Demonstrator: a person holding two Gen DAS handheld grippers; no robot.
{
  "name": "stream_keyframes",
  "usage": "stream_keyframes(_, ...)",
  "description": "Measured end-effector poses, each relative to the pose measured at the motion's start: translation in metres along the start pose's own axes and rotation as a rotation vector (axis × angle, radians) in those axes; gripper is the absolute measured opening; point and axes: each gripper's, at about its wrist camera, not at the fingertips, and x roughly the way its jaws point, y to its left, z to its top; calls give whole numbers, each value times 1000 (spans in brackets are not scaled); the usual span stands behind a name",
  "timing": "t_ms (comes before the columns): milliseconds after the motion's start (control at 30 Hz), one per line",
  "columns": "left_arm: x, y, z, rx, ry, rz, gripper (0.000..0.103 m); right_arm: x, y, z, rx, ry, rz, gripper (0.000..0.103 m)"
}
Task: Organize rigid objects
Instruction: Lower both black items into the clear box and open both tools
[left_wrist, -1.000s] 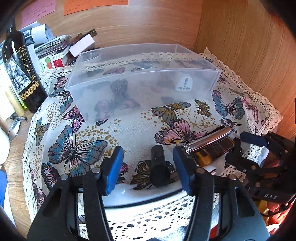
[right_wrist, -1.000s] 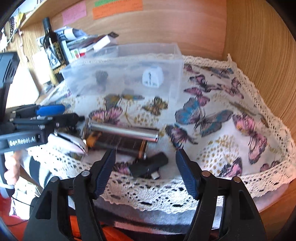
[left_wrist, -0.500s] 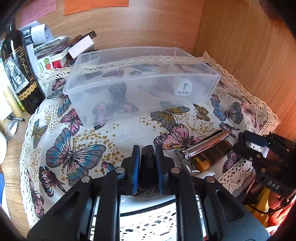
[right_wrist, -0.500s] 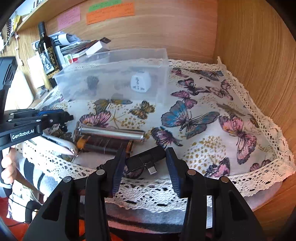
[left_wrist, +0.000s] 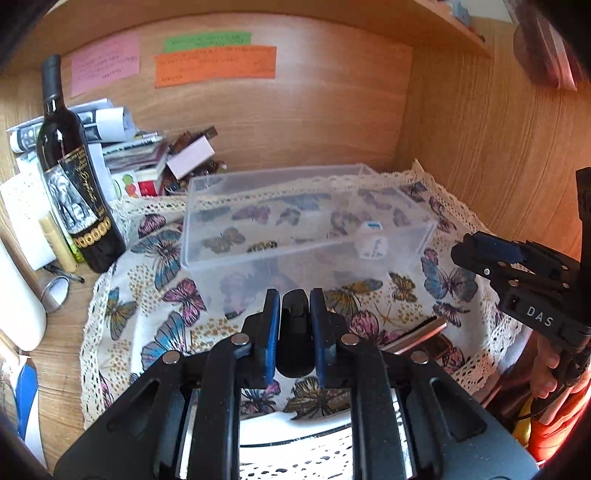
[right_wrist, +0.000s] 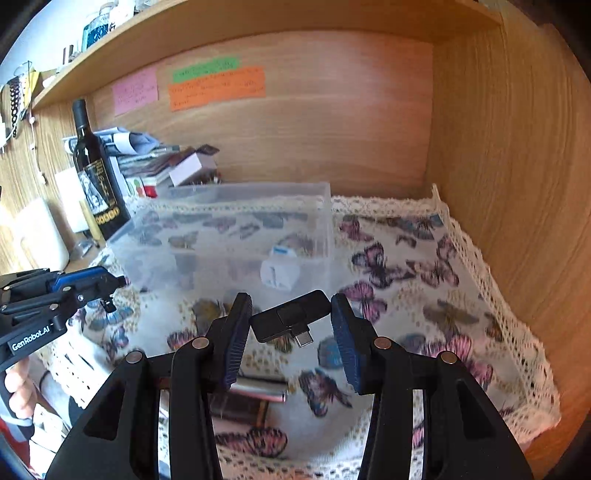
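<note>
Step in hand: carry to clear bin (left_wrist: 306, 229). Left gripper (left_wrist: 295, 325) clamped on small black block (left_wrist: 294, 332), raised above butterfly cloth (left_wrist: 155, 258), just short of bin's near wall. Right gripper (right_wrist: 291, 328) set wide around black USB-C adapter (right_wrist: 290, 320) (contact with pads unclear; adapter looks off cloth). White plug adapter (right_wrist: 277, 275) already in bin. Next move, my judgement: lift left load over rim, release inside; metal razor (left_wrist: 417, 334) awaits on cloth.
</note>
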Motion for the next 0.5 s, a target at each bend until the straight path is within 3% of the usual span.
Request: stream_keyframes(500, -3, 19, 48, -29, -106, 56, 16, 28, 9, 44, -38, -55, 46, 41)
